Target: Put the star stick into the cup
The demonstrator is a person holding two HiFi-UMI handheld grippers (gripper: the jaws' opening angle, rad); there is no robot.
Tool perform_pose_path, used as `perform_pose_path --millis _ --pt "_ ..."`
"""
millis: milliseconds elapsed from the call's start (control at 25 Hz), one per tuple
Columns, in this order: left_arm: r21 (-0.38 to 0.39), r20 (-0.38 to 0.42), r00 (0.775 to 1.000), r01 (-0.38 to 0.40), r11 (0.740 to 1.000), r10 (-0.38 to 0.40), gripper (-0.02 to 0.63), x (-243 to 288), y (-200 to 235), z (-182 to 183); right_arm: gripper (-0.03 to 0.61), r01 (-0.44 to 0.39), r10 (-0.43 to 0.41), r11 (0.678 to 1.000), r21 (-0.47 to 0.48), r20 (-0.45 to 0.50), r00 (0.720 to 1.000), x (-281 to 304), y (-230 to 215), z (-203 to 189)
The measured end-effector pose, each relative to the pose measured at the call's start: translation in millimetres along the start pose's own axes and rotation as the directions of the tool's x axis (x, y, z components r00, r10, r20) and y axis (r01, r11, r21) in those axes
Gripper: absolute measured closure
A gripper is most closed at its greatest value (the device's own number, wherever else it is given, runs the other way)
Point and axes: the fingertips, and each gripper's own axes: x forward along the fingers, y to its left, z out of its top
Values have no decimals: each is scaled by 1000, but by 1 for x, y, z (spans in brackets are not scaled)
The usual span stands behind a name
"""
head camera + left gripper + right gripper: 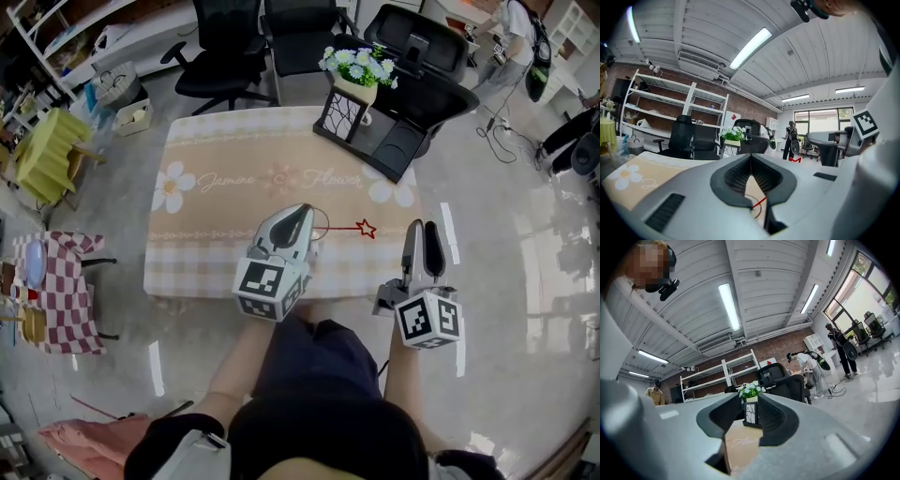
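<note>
Left gripper [302,217]: jaws closed on the tail of the star stick [364,228], which projects rightward over the worktop [216,234] near its front edge. Cup [345,111], holding white flowers, stands well apart at the far side. Right gripper [424,230]: jaws partly apart, nothing between them. Recommendation: hold the pinch firm, carry the stick above the cup mouth, tip it upright, and lower it clear of the flowers.

Red star stick [365,228] juts from the closed left gripper [307,212].
</note>
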Motion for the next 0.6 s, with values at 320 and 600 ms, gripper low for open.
perform_pose_path --millis 320,600 --pt "4 1 999 46 999 -46 601 7 -13 1 553 76 -78 996 -56 -31 996 -12 -17 -26" --pt "1 -20 998 56 998 -56 601 13 -17 -12 575 95 -105 990 -103 -94 990 -19 -24 -50"
